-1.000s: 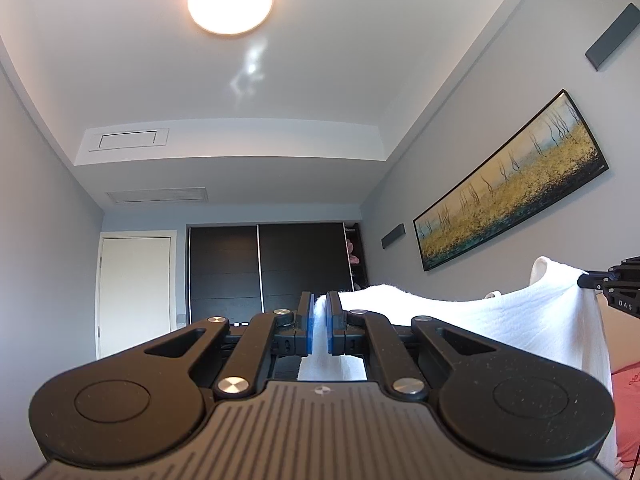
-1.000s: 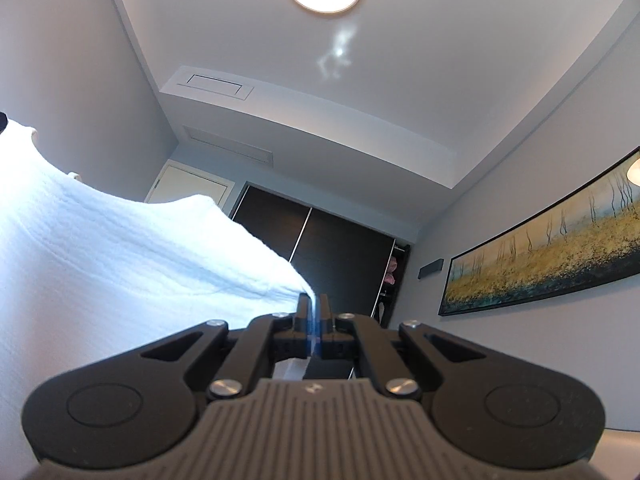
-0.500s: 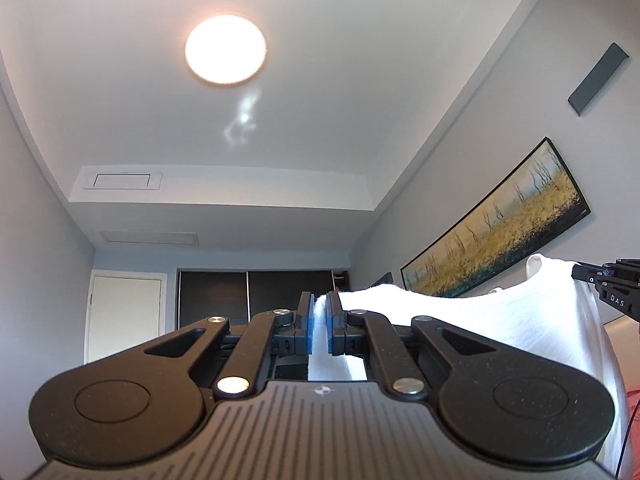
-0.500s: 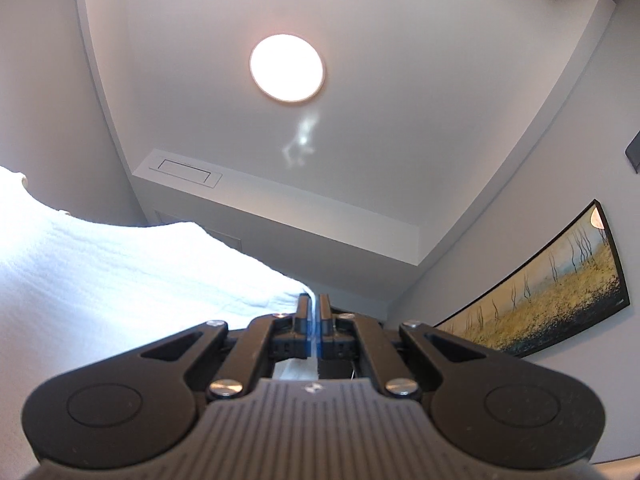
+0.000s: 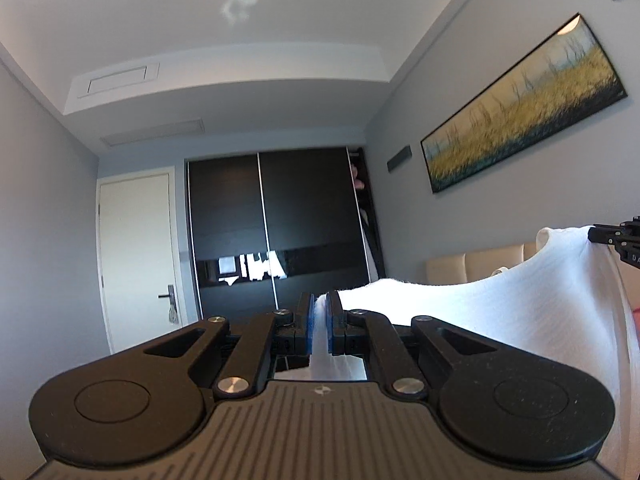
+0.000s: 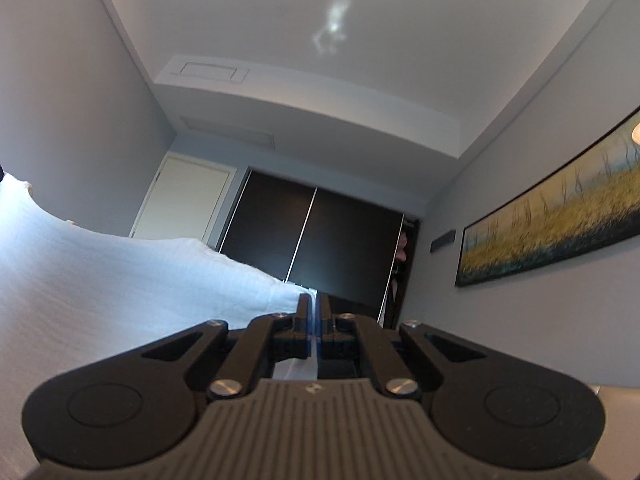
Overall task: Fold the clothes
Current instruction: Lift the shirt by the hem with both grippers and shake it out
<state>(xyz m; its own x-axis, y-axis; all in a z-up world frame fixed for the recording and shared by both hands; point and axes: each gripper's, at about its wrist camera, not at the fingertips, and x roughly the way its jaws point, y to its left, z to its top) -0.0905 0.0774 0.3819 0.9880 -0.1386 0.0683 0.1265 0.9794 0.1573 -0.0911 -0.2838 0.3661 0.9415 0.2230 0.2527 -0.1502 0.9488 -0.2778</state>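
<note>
White garment held up, stretched between two grippers

The left gripper (image 5: 319, 320) pinched one edge of the white garment (image 5: 500, 312); the right gripper (image 6: 315, 320) pinched the other, the cloth sagging between them in front of the dark wardrobe (image 5: 276, 224).

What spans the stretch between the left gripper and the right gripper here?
The white garment, clamped by the left gripper and the right gripper, hangs stretched between them; the left wrist view shows it best.

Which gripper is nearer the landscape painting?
Right. The right gripper has the landscape painting close on its own side. The left gripper sits farther off, with the white garment and the right gripper between.
</note>
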